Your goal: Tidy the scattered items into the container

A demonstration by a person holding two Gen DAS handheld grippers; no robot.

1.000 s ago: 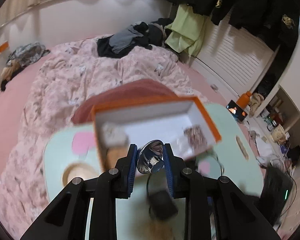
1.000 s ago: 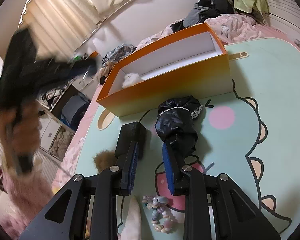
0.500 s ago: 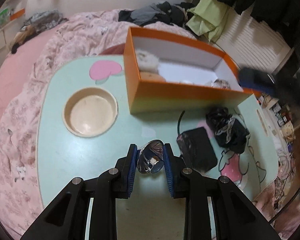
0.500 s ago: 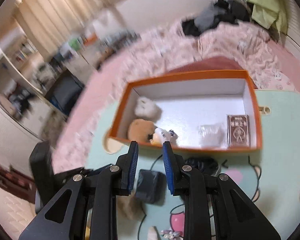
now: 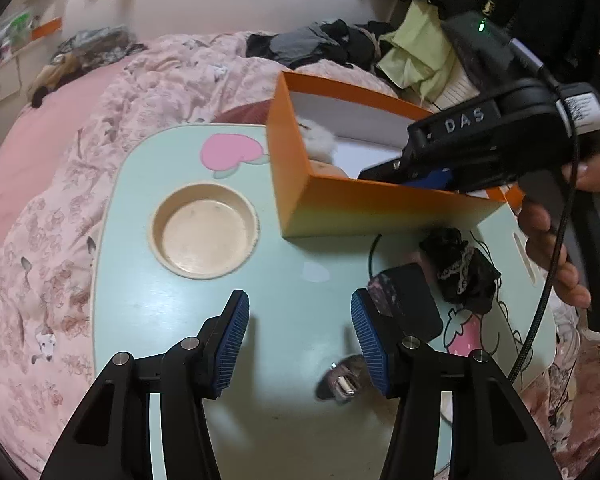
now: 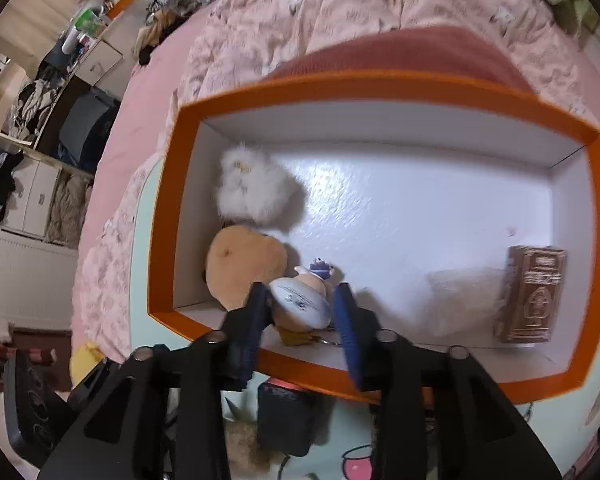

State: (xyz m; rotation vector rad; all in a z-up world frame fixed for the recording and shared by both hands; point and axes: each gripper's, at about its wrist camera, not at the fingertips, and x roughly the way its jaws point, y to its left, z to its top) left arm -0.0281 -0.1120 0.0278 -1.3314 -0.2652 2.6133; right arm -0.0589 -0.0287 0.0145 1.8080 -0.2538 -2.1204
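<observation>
Left hand-held gripper (image 5: pixel 299 334): jaws spread wide, holding nothing, poised above the mint-green tabletop (image 5: pixel 284 432). Small shiny metal item (image 5: pixel 342 380): blurred, on the tabletop just inside the right blue pad; exact kind cannot be told. Black pouch (image 5: pixel 406 300): on the tabletop, just beyond the right pad. Black lace-trimmed cloth (image 5: pixel 462 272): on the tabletop beside the pouch, near the front wall of the box. Round beige recess (image 5: pixel 204 236): set in the tabletop, left of the box. Orange box (image 5: pixel 340 208): stands on the far half of the tabletop, white inside. Right hand-held gripper (image 6: pixel 300 312): reaches over the near wall of the orange box (image 6: pixel 172 184), jaws set either side of a small figurine (image 6: pixel 302 300) with a white rounded body and a blue-purple top; whether the pads press it cannot be told. Contents of the box, near to far: the figurine at the near wall; tan plush (image 6: pixel 244 268) touching it on the left; brown patterned card box (image 6: pixel 532 292) at the right end, well apart from the plush; white fluffy toy (image 6: pixel 252 190) beyond the tan plush, in the left far part. Pink floral bedding (image 5: pixel 60 200): surrounds the tabletop. Dark and green clothes (image 5: pixel 340 44): heaped at the far side of the bed.
</observation>
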